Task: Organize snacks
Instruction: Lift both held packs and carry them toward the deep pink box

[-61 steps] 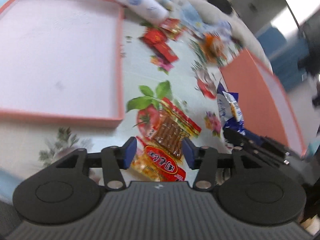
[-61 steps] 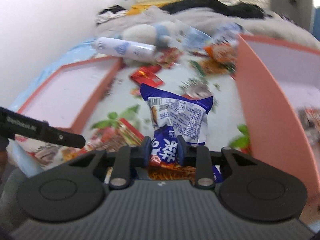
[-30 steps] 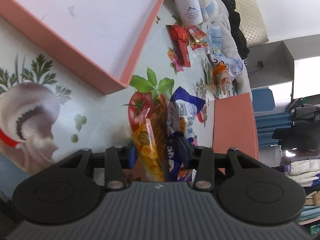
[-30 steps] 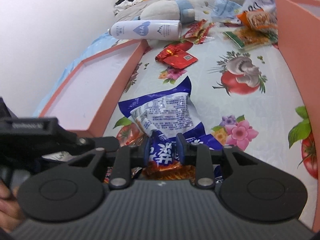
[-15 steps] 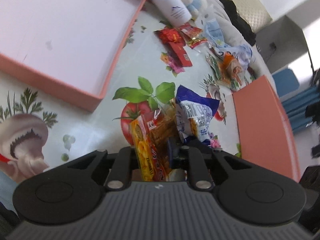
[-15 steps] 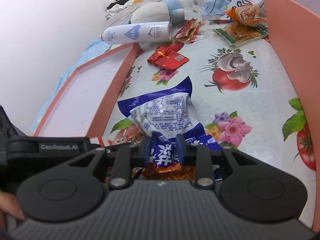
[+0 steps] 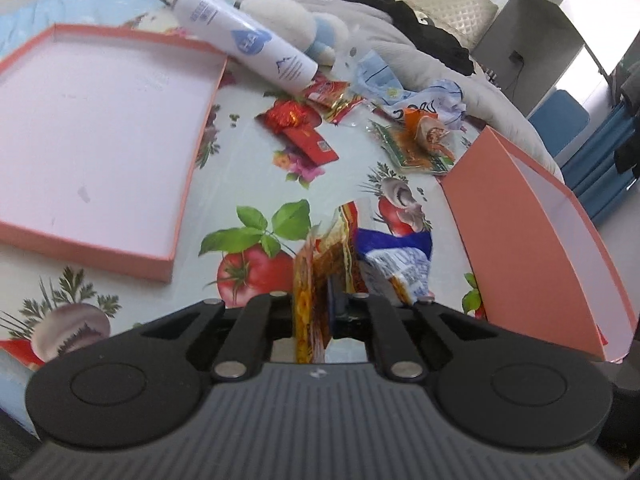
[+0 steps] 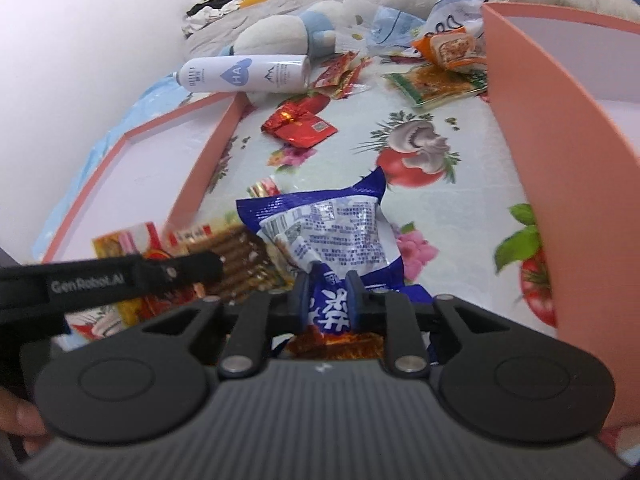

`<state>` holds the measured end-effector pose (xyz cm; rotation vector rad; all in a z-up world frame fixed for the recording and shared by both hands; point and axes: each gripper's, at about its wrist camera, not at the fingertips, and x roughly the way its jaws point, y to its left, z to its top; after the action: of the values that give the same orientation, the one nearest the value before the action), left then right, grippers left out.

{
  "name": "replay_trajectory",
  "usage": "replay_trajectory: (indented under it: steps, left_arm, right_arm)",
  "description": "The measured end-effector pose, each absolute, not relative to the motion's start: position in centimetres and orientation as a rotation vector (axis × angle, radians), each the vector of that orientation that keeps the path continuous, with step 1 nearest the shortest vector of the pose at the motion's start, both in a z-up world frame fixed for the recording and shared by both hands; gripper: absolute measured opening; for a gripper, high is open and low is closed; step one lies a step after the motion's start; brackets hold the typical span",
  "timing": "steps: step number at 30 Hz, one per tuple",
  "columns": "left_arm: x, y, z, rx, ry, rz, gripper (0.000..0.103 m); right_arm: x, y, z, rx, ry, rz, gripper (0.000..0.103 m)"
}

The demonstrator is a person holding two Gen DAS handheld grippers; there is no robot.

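Observation:
My left gripper (image 7: pixel 316 312) is shut on a red-and-yellow snack packet (image 7: pixel 316 280) and holds it edge-up above the cloth; the packet (image 8: pixel 168 272) also shows in the right wrist view under the left gripper's finger (image 8: pixel 160 272). My right gripper (image 8: pixel 327 300) is shut on a blue-and-white snack bag (image 8: pixel 332 228), which also shows in the left wrist view (image 7: pixel 396 264) just right of the packet. A flat pink tray (image 7: pixel 176 216) lies at the left. A deeper pink box (image 7: pixel 520 240) stands at the right.
More snacks lie farther back on the patterned cloth: a red packet (image 7: pixel 304 136), small red wrappers (image 7: pixel 332 96), a green-and-orange packet (image 7: pixel 416 148). A white bottle (image 7: pixel 248 44) lies behind the tray, beside a plush toy (image 7: pixel 288 24) and heaped clothes.
My left gripper closed on the red-and-yellow packet and lifted it, turning level. My right gripper kept its hold on the blue bag and stayed close beside the left one.

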<state>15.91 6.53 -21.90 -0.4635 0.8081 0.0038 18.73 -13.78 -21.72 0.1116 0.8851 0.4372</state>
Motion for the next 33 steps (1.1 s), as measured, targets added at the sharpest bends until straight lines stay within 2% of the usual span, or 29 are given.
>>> replay_trajectory:
  steps: [16, 33]
  left_arm:
    - [13.0, 6.0, -17.1, -0.436, 0.761, 0.037, 0.006]
    - [12.4, 2.8, -5.2, -0.385, 0.569, -0.072, 0.006]
  right_arm:
    - [16.1, -15.7, -16.1, 0.138, 0.816, 0.368, 0.02]
    - [13.3, -18.9, -5.6, 0.169, 0.606, 0.293, 0.02]
